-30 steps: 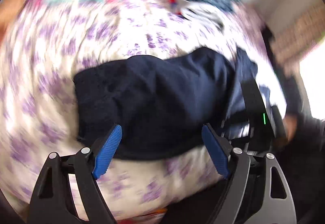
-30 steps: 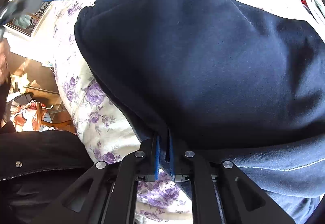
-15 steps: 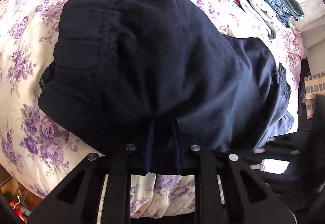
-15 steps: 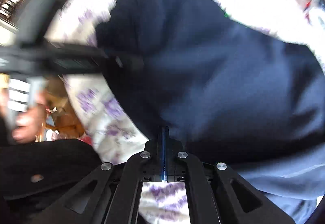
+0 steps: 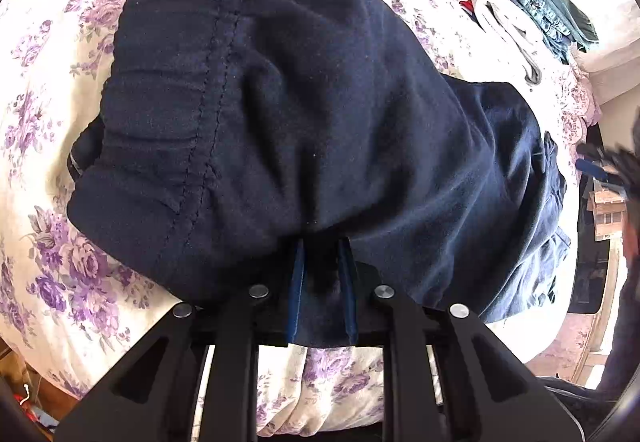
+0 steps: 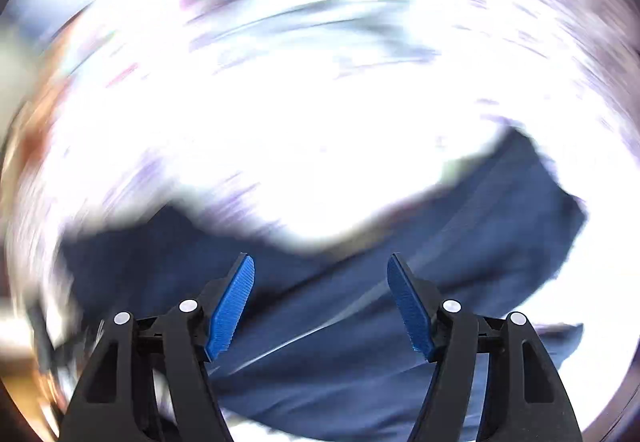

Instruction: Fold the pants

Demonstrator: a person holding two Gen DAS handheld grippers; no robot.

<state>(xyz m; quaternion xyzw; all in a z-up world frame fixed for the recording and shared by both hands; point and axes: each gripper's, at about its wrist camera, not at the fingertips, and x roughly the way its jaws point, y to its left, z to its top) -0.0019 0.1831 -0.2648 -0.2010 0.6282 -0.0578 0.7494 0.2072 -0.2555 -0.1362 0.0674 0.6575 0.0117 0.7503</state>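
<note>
Dark navy pants lie on a bed with a purple floral cover. Their elastic waistband sits at the left of the left wrist view. My left gripper is shut on the near edge of the pants, with cloth bunched between the blue pads. My right gripper is open and empty, above another part of the navy pants. The right wrist view is heavily blurred. The right gripper also shows blurred at the right edge of the left wrist view.
A pile of folded clothes lies at the far right of the bed. The bed's near edge drops away just below my left gripper. Floor clutter shows at the lower left.
My left gripper went from open to shut on the pants' near edge and holds there. My right gripper let go of the pants, opened, and swung away fast.
</note>
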